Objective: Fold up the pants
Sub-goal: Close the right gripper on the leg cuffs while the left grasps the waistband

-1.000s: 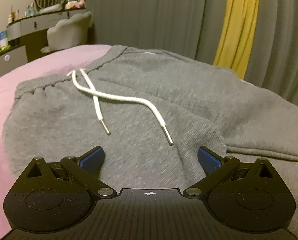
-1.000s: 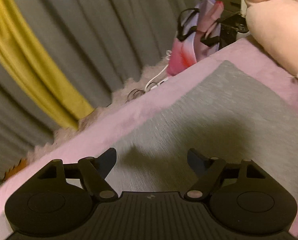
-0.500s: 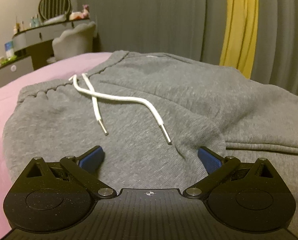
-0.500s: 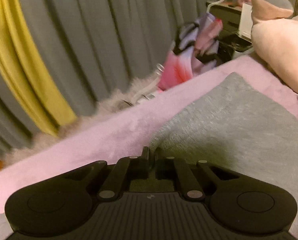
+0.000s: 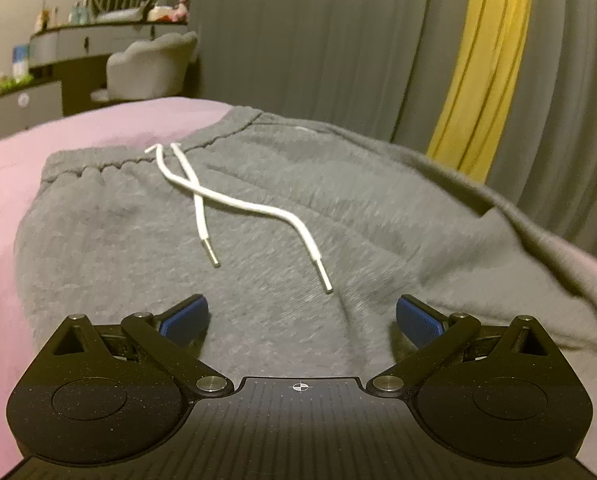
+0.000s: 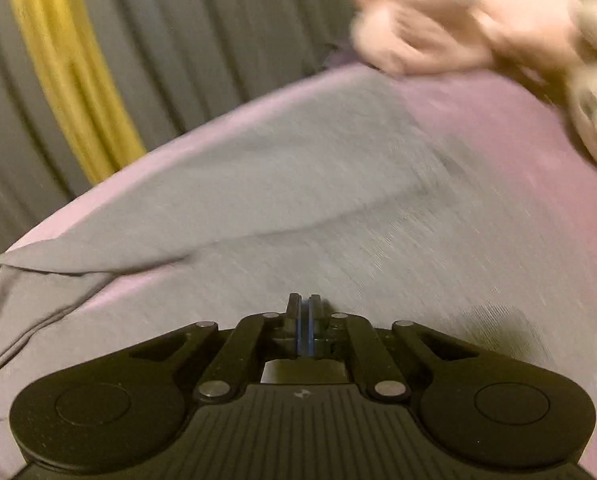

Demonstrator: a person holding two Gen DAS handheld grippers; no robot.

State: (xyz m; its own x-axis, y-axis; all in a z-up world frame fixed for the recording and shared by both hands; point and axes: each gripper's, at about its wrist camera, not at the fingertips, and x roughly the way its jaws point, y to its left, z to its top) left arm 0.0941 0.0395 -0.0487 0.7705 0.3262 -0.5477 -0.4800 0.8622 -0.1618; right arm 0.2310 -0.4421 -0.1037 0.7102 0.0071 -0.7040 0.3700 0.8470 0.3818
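Note:
Grey sweatpants [image 5: 338,208] lie spread on a pink bed sheet [image 5: 78,132], waistband at the far left, with a white drawstring [image 5: 234,200] crossed over the front. My left gripper [image 5: 302,312] hovers open just above the cloth below the drawstring ends, nothing between its blue pads. On the right of that view a grey fold stands raised off the bed. In the blurred right wrist view my right gripper [image 6: 304,308] sits low over the pants [image 6: 298,184]. Its jaws are opening a little, pads almost together, with a thin pinch of grey cloth at their tips.
Pale pink plush toys [image 6: 458,24] lie at the far right end of the bed. Grey curtains with a yellow stripe [image 5: 482,64] hang behind. A dresser with a round mirror and a padded chair [image 5: 150,64] stand at the back left.
The right gripper shut at the pant leg's edge, then swept far across the bed over the pants. A raised fold has appeared at the right of the left wrist view. The left gripper shifted slightly.

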